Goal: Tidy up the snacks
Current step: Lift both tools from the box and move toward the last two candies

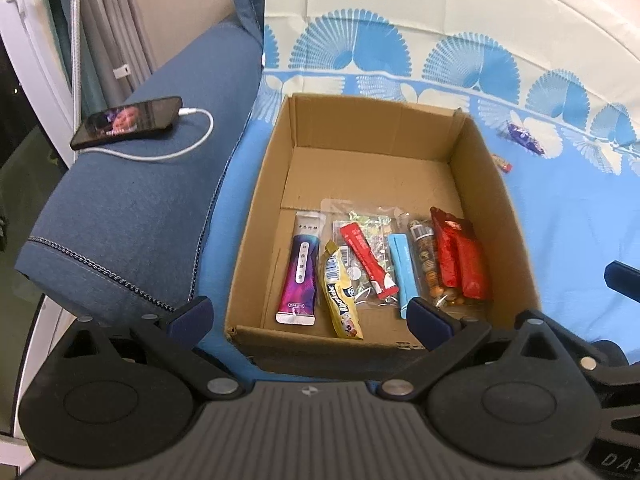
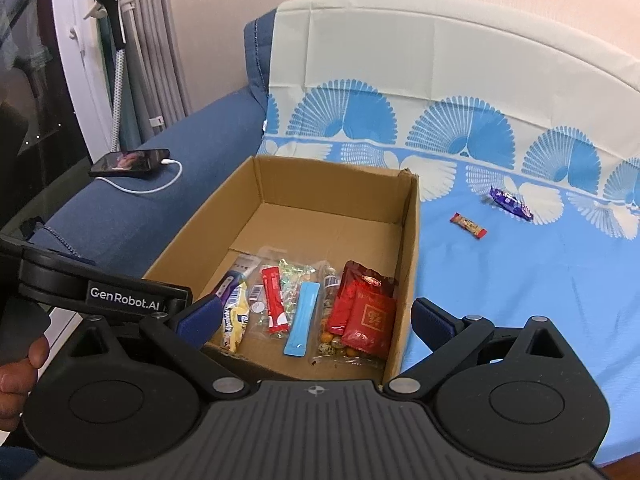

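Note:
An open cardboard box [image 1: 256, 208] [image 2: 408, 240] sits on a blue patterned cloth on the sofa. Along its near side lie several snacks: a purple sachet [image 1: 300, 276], a yellow packet [image 1: 340, 300], a red stick [image 2: 274, 300], a blue stick [image 2: 302, 320], a clear bag of nuts [image 1: 424, 264] and a red packet [image 2: 366, 312]. On the cloth to the right of the box are a purple bar [image 2: 511, 203] and a small red-ended bar [image 2: 468, 225]. My left gripper [image 1: 310, 318] and right gripper [image 2: 316, 318] hover above the box's near edge, both open and holding nothing.
A phone [image 1: 128, 122] [image 2: 130, 162] on a white charging cable rests on the blue sofa arm [image 1: 140, 208] left of the box. A stand with a black head [image 2: 116, 40] rises behind the arm. A hand [image 2: 20, 376] holds the left gripper.

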